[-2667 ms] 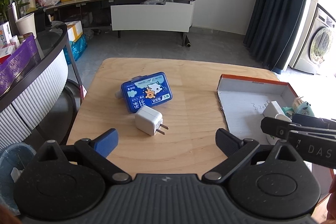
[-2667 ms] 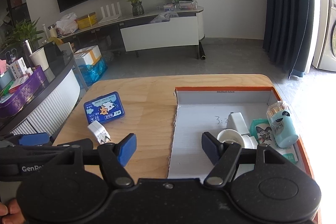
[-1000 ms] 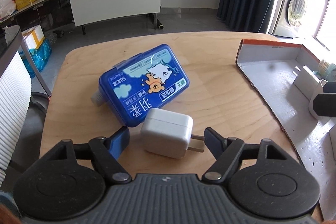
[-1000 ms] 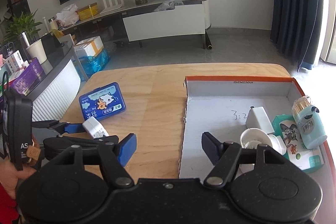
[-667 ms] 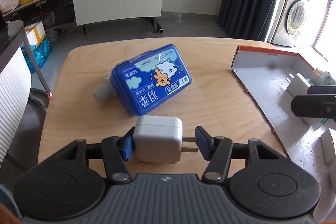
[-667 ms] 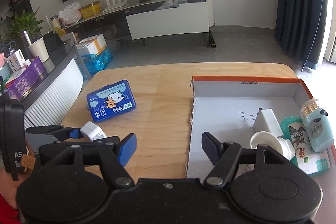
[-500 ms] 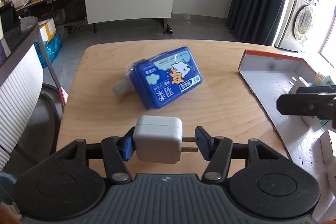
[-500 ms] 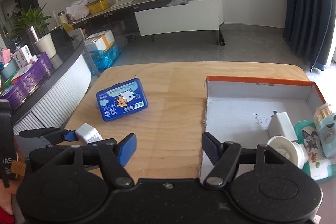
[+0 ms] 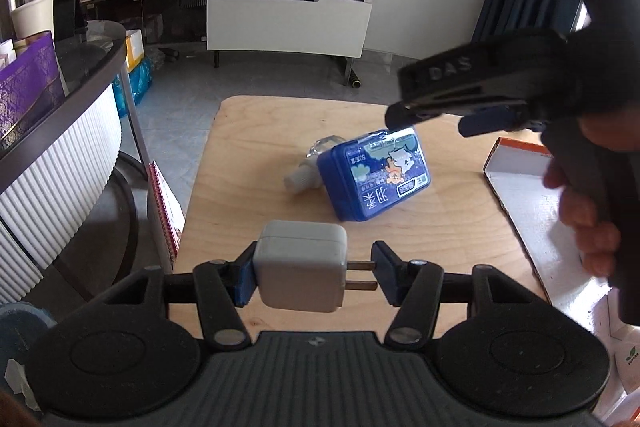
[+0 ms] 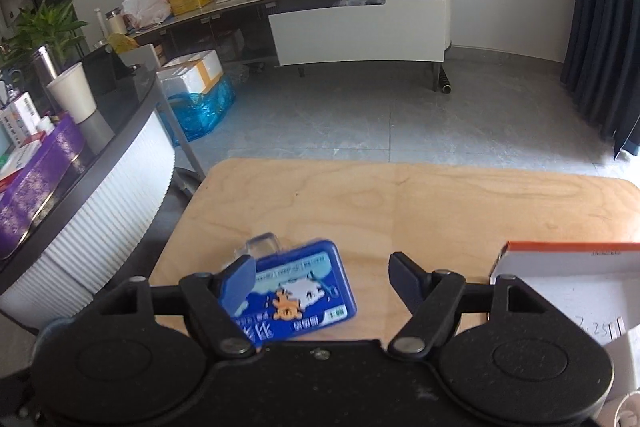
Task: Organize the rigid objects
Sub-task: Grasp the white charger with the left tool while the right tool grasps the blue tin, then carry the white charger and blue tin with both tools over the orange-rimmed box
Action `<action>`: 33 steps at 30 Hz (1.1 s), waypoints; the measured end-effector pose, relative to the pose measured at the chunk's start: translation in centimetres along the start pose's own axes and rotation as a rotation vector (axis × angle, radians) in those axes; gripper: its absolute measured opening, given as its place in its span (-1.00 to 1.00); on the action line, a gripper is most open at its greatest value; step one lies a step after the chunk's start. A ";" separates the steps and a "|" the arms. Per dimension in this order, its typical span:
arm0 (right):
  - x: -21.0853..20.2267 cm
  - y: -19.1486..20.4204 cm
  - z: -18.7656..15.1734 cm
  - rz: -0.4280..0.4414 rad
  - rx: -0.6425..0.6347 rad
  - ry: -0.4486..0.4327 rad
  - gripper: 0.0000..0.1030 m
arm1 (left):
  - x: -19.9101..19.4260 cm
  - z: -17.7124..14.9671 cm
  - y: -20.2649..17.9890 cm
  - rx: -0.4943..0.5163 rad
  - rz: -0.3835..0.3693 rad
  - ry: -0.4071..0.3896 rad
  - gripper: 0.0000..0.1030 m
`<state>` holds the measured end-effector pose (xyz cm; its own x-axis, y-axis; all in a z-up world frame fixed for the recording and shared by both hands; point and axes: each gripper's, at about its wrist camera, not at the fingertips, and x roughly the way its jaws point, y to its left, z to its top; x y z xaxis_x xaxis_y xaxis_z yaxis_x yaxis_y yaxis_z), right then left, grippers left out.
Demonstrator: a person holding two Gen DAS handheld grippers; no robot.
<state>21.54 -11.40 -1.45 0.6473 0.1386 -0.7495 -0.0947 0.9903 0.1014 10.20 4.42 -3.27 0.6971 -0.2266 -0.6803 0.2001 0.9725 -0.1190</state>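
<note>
My left gripper is shut on a white plug adapter, held above the wooden table with its two prongs pointing right. A blue cartoon-printed box lies mid-table, leaning on a small clear bottle. My right gripper is open and hovers just above the blue box; it shows in the left wrist view over the box's far right corner. The orange-rimmed cardboard tray lies at the right.
A curved white-slatted counter with a purple box and a paper cup stands left of the table. The tray's rim runs along the table's right side. A low TV bench stands far behind.
My left gripper closed on the white adapter and lifted it off the table. My right gripper swung left from over the tray to above the blue box.
</note>
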 end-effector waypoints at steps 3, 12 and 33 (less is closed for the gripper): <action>2.3 1.1 0.9 -0.045 -0.002 0.025 0.69 | 0.3 -0.1 0.2 0.000 0.014 0.004 0.14; 1.3 0.0 -3.5 -0.111 -0.177 0.109 0.72 | 0.1 -0.1 1.3 -0.028 0.030 -0.003 0.14; -0.8 -3.1 -7.9 -0.027 0.092 0.171 0.80 | 0.1 -0.6 -0.1 0.007 0.019 0.009 0.14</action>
<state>15.37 -14.60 -6.32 0.5102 0.1167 -0.8521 -0.0045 0.9911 0.1331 9.79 4.38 -3.75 0.6943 -0.2074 -0.6892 0.1915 0.9763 -0.1008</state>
